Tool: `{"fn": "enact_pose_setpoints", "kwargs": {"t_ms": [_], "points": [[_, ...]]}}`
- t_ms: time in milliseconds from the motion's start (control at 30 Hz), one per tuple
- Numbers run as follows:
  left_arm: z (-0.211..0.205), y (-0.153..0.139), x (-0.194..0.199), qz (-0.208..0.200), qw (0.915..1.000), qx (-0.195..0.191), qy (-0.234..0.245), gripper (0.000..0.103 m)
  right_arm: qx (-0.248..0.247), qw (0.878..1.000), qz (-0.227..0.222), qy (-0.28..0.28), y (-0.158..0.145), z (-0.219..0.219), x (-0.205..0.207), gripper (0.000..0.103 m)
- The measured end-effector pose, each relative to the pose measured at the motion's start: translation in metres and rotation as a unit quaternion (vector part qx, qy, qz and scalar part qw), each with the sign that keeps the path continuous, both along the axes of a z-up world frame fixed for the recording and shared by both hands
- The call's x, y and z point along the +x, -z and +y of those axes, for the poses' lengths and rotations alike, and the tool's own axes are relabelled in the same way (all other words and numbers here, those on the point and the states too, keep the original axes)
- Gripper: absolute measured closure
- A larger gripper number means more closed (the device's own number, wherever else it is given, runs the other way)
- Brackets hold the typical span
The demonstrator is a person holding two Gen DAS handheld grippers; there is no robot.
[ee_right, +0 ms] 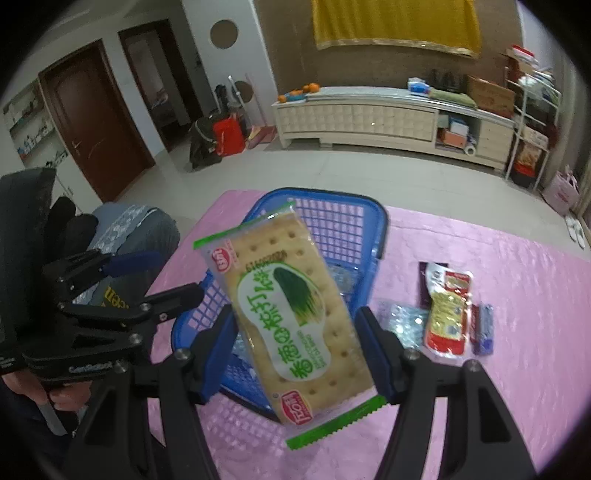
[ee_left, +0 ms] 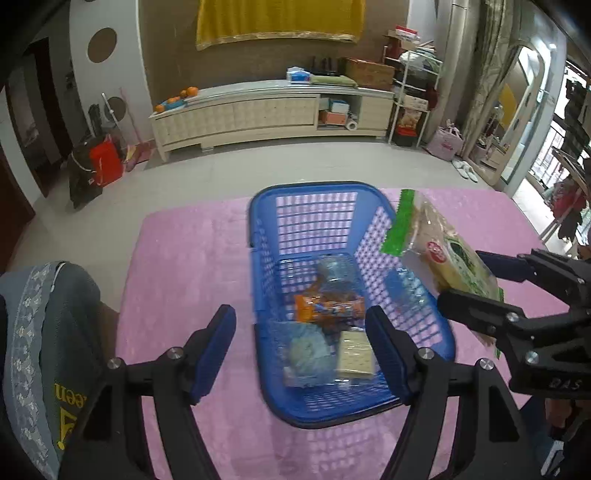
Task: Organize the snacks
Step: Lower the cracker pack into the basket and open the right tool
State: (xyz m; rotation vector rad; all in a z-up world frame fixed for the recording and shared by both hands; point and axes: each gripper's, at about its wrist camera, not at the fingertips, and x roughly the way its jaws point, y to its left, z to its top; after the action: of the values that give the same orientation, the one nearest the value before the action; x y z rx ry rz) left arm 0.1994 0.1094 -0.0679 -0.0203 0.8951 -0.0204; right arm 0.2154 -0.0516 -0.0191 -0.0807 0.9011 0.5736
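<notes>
A lived-in home living room is shown. A long cream media cabinet [ee_right: 391,118] is set against the far wall beneath a hanging yellow cloth [ee_right: 395,26], with oranges [ee_right: 310,88] and boxes laid on top. Brown wooden doors [ee_right: 92,122], a tiled floor [ee_left: 258,162], slippers [ee_left: 466,170] by a mirror and a cluttered white shelf rack [ee_left: 413,92] are also seen around the pink-covered table [ee_left: 184,258].

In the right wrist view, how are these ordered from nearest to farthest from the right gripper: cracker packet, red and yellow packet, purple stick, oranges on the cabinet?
1. cracker packet: gripped by the right gripper, over the blue basket.
2. red and yellow packet: on the pink cloth, to the right.
3. purple stick: just beyond that packet, farther right.
4. oranges: on the far cabinet.
</notes>
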Motion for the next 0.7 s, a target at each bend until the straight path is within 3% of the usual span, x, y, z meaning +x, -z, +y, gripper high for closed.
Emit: {"fn": "enact_pose_setpoints", "kwargs": {"t_ms": [333, 700], "points": [[0.048, 0.022, 0.019, 0.020, 0.9987, -0.014, -0.044, 0.032, -0.047, 0.998, 0.011, -0.043, 0.024, 0.049, 0.042, 0.034], [0.064, 0.042, 0.044, 0.032, 0.9971, -0.028, -0.063, 0.032, -0.107, 0.993, 0.011, -0.039, 0.057, 0.074, 0.084, 0.033]]}}
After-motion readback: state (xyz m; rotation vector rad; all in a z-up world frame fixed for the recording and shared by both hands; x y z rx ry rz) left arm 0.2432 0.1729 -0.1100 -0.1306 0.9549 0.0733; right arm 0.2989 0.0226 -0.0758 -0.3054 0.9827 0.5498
